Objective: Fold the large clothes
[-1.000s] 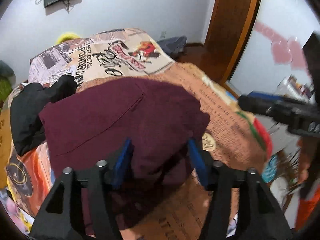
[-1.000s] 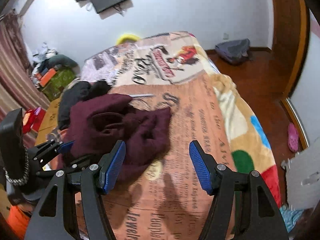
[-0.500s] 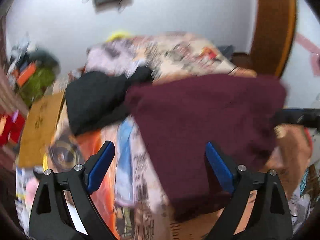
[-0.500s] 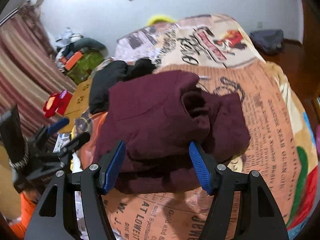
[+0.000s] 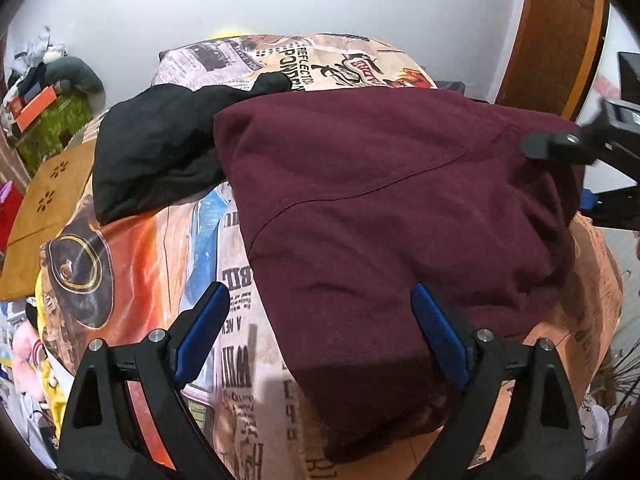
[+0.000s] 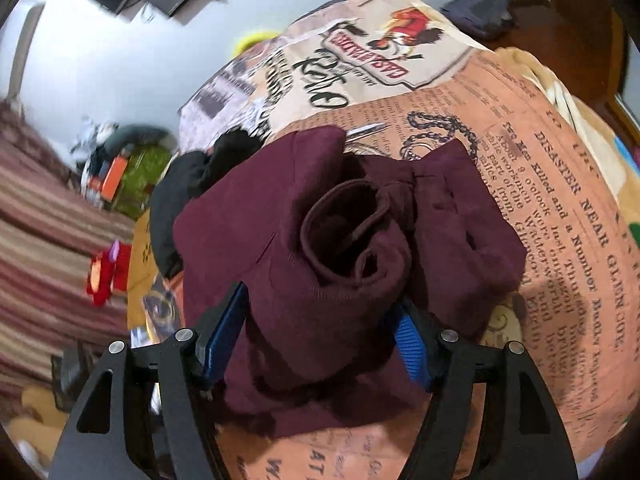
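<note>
A maroon hoodie (image 5: 392,208) lies spread on the printed bedspread (image 5: 160,248). My left gripper (image 5: 320,332) is open just above its near left edge, holding nothing. In the right wrist view the hoodie (image 6: 320,264) is bunched, with a rolled cuff or hood opening in the middle. My right gripper (image 6: 316,340) is open with a fold of the hoodie lying between its jaws. The right gripper also shows in the left wrist view (image 5: 576,148) at the hoodie's far right edge.
A black garment (image 5: 160,148) lies beside the hoodie at the back left of the bed. A cardboard box (image 5: 44,204) stands left of the bed. Clutter sits on a green stand (image 5: 44,108) by the wall. A wooden door (image 5: 560,32) is at the right.
My left gripper let go of the hoodie, opened wide and swung left. My right gripper moved in over the hoodie, which now lies more spread out.
</note>
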Motion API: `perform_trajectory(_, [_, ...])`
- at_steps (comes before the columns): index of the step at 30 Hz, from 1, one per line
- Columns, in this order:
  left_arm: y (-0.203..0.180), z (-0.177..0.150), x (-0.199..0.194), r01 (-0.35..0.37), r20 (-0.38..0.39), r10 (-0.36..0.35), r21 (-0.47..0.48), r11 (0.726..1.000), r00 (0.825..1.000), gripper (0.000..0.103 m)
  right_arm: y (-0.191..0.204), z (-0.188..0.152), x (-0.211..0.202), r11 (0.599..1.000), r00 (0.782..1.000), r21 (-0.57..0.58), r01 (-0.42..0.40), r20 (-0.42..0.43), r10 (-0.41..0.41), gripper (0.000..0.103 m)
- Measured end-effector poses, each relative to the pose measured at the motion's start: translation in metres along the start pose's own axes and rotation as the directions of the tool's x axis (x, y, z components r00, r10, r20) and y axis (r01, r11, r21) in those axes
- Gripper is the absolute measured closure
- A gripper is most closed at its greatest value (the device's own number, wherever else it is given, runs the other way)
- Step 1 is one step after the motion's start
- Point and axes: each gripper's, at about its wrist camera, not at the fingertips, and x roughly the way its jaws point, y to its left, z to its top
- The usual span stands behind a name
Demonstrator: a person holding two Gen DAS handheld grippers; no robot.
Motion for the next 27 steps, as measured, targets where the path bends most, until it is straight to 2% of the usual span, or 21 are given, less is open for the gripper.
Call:
perform_trajectory(1, [0.000,0.000,0.000,0.001,-0.002,-0.001,0.001,1.000,1.000,0.010,-0.002,0.000,0.001,1.000,1.000,0.005,-0.008,0.014,0.008,0.036])
perform_trajectory(3, [0.000,0.001,-0.003,0.000,-0.003,0.000,0.002,1.000,1.000,0.010,0.000,0.000,-0.002,1.000,0.999,-0.013,0.003,0.040,-0.003,0.043])
perform_trajectory(4, [0.001,0.002,-0.004,-0.002,-0.004,0.002,0.004,1.000,1.000,0.010,0.003,0.000,-0.004,0.999,0.999,-0.033,0.014,0.051,-0.012,0.054])
perform_trajectory(6, [0.000,0.004,-0.008,-0.008,-0.005,0.008,0.014,1.000,1.000,0.010,0.009,0.002,-0.010,0.996,0.998,-0.084,0.010,0.058,-0.005,0.061])
perform_trajectory(8, [-0.002,0.006,-0.014,-0.017,0.004,0.017,0.024,1.000,1.000,0.011,0.016,0.003,-0.021,0.989,0.997,-0.148,0.002,0.079,0.010,0.072])
perform_trajectory(13, [-0.011,0.014,-0.032,-0.036,0.042,0.034,0.043,0.998,0.999,0.011,0.036,0.004,-0.059,0.953,0.987,-0.302,-0.005,0.149,0.052,0.075])
perform_trajectory(15, [-0.017,0.015,-0.033,-0.039,0.040,0.037,0.052,0.998,0.999,0.010,0.034,0.004,-0.067,0.946,0.985,-0.324,-0.003,0.162,0.059,0.075])
perform_trajectory(19, [-0.027,0.010,-0.026,-0.054,0.015,0.053,0.076,0.996,0.998,0.010,0.011,0.005,-0.061,0.953,0.990,-0.303,0.028,0.142,0.016,0.075])
perform_trajectory(23, [-0.032,0.002,-0.010,-0.036,-0.033,0.039,0.084,0.996,0.999,0.009,-0.039,0.006,-0.034,0.973,0.997,-0.223,0.055,0.062,-0.042,0.075])
perform_trajectory(27, [-0.033,-0.003,-0.001,-0.033,-0.049,0.038,0.082,0.996,0.998,0.006,-0.053,0.002,-0.036,0.972,0.999,-0.232,0.037,0.048,-0.027,0.075])
